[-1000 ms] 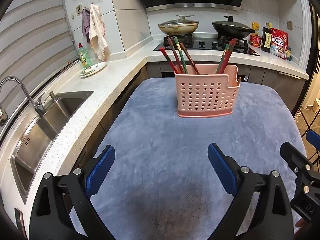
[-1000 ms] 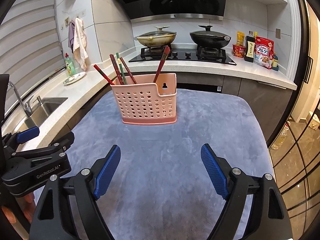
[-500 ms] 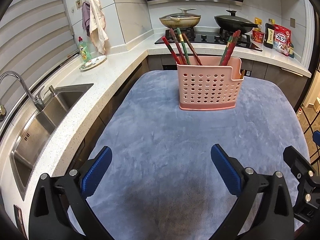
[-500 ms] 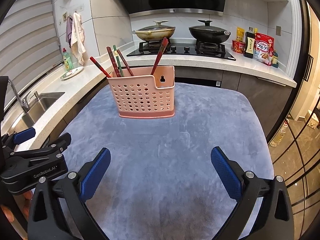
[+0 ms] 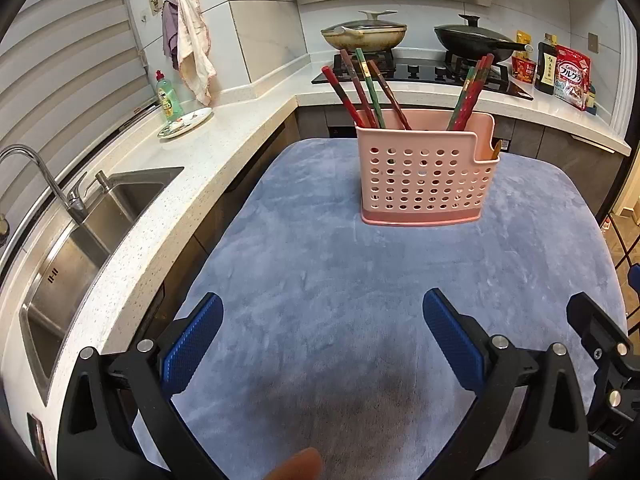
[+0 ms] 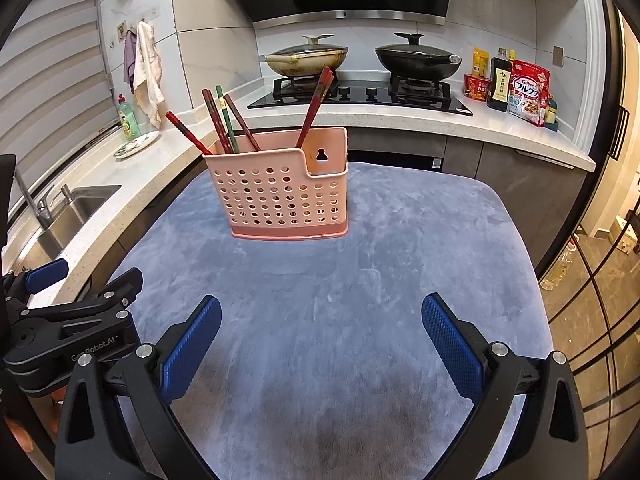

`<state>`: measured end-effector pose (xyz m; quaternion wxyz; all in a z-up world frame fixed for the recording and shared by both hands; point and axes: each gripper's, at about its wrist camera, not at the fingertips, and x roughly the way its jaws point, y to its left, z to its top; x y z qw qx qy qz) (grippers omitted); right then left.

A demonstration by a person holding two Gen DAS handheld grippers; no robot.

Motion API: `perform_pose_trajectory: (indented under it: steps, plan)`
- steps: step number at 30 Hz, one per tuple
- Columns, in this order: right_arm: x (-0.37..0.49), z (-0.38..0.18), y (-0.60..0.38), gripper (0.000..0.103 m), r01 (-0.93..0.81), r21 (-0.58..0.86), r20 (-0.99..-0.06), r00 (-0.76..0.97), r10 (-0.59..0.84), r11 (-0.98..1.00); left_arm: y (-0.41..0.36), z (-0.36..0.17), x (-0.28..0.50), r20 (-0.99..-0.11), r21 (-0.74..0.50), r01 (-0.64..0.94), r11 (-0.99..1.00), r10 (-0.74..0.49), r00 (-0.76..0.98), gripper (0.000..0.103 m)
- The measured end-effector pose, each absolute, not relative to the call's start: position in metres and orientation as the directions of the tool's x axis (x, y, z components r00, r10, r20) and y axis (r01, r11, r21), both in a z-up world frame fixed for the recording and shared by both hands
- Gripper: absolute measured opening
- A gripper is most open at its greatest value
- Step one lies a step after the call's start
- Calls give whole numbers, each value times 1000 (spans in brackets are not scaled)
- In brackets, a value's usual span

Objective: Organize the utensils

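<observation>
Both grippers' jaws have just opened wider, empty.

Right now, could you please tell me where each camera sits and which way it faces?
Left wrist: on the left gripper, angled down over the grey cloth toward the pink chopstick basket; its open blue pads, a fingertip and the right gripper's edge show.
Right wrist: on the right gripper, same heading; its open pads and the left gripper show.
Shared: basket, chopsticks, stove pans, sink.
</observation>
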<state>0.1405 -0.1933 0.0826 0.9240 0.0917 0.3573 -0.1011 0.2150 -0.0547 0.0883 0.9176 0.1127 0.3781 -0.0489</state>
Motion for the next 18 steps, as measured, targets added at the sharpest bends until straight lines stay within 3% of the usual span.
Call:
perform_pose_trajectory:
  steps: [18]
  plan:
    - [170, 75, -204, 97, 256, 83, -688, 714, -131, 963, -67, 80, 239, -707, 186, 164, 969, 16, 707, 96]
